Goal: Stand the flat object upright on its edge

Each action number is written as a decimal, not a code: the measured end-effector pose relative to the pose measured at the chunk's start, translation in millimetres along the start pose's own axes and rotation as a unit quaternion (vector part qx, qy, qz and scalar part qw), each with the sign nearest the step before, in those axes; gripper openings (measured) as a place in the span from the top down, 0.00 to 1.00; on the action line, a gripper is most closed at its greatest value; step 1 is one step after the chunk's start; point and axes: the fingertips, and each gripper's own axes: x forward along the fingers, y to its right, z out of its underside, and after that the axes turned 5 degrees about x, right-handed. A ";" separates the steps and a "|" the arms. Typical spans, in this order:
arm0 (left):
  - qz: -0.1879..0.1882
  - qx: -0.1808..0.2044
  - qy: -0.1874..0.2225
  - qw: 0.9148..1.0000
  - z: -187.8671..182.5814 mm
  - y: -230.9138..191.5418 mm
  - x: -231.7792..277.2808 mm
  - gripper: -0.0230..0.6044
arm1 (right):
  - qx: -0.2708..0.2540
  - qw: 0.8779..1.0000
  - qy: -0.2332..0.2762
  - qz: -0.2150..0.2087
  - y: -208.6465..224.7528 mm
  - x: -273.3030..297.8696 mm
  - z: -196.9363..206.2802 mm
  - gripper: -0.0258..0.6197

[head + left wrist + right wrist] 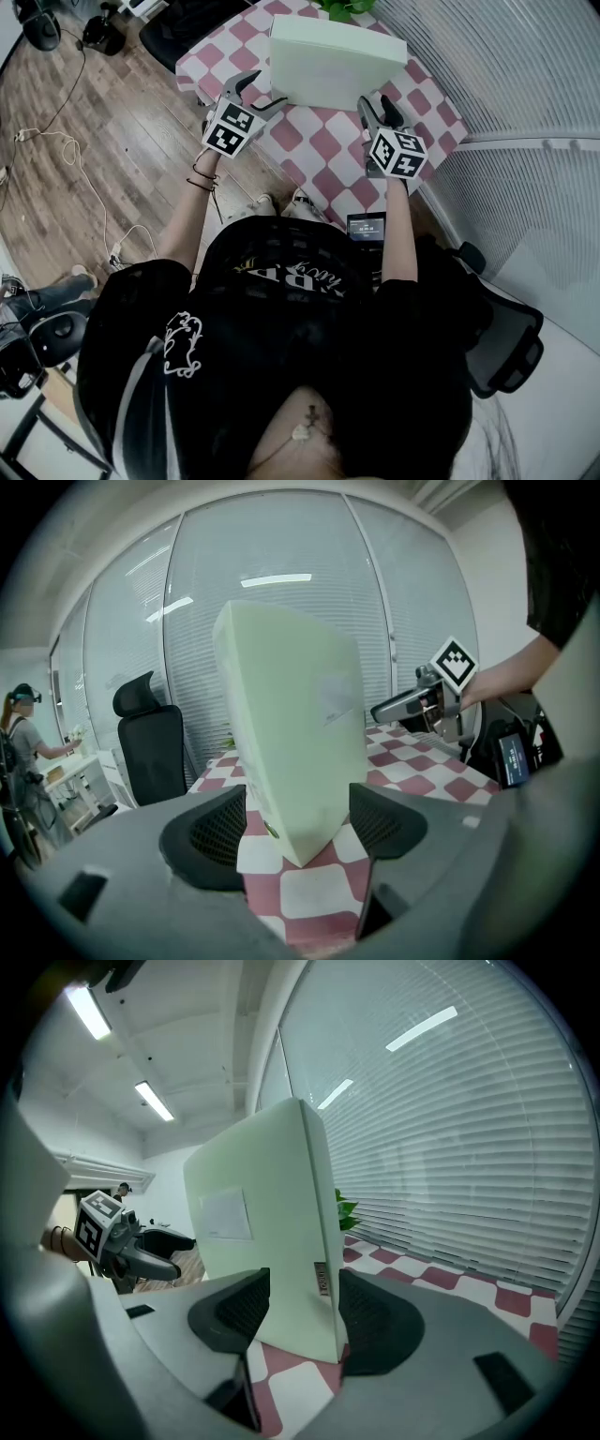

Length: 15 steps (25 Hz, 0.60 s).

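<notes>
Pale green flat box [333,61] is upright on its long edge on the checkered counter [323,150], broad face toward you, bottom edge touching the cloth.

Your right gripper [378,105] is at the box's right end, near the bottom corner. In the right gripper view the jaws stand wide and straddle the box's thickness. One pad is on the near broad face and the other sits tight at the far side, so it reads as clamped on the box.

Your left gripper [267,88] is at the box's left bottom corner with its jaws apart. The corner sits between them at an angle. In the head view the inner jaw tip is right at the front face and the outer jaw stands clear of the end.

A plant [342,7] is behind the box.
</notes>
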 end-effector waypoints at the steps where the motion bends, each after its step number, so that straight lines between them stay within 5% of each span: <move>1: 0.002 0.000 0.000 1.000 0.2 2.6 -1.7 0.42 | 0.000 1.000 0.004 -0.001 -2.2 -2.4 -1.5 0.61; 15: 0.036 -0.014 0.024 0.999 -0.2 59.8 -63.3 0.46 | 0.009 0.999 0.042 -0.019 -81.9 -59.7 2.8 0.68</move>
